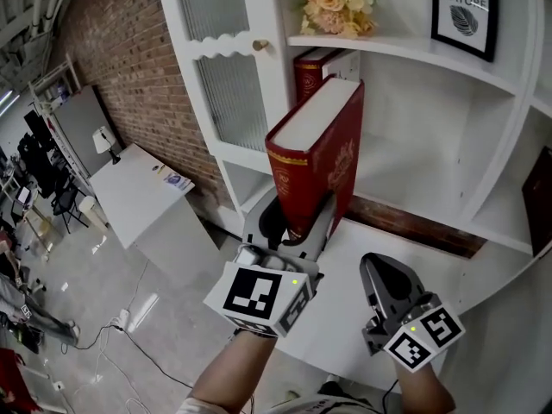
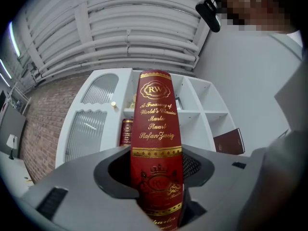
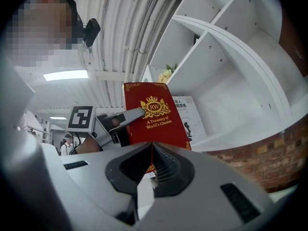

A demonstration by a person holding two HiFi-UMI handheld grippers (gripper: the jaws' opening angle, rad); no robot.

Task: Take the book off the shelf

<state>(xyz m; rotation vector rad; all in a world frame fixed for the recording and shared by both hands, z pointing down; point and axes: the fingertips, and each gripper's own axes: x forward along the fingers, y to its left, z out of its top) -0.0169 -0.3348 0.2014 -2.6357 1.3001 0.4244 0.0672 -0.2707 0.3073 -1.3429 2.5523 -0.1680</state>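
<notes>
The fingers (image 2: 195,166) of the left gripper (image 2: 156,177) are clamped on the lower end of a red hardback book (image 2: 156,124), one pad against each cover, with the gilt spine turned toward that gripper's camera. The book (image 1: 323,158) is held upright, slightly tilted, clear of the shelf and in front of the white shelving unit (image 1: 414,54). "A Treasury of World's Classics" can be read on its front cover (image 3: 154,114).

The fingers (image 3: 166,165) of the right gripper (image 3: 152,148) are closed tip to tip with nothing between them. This gripper (image 1: 379,274) is held low, to the right of the left gripper (image 1: 295,222) and near the book without touching it.

A second red book (image 1: 309,72) is seen standing on the shelf behind the held one. On the board above it a bunch of pale flowers (image 1: 336,7) and a framed print (image 1: 466,7) are set. A dark red book (image 1: 539,197) is leaned in a compartment at the far right. A ribbed-glass cabinet door (image 1: 228,84) and a brick wall (image 1: 121,67) lie to the left.
</notes>
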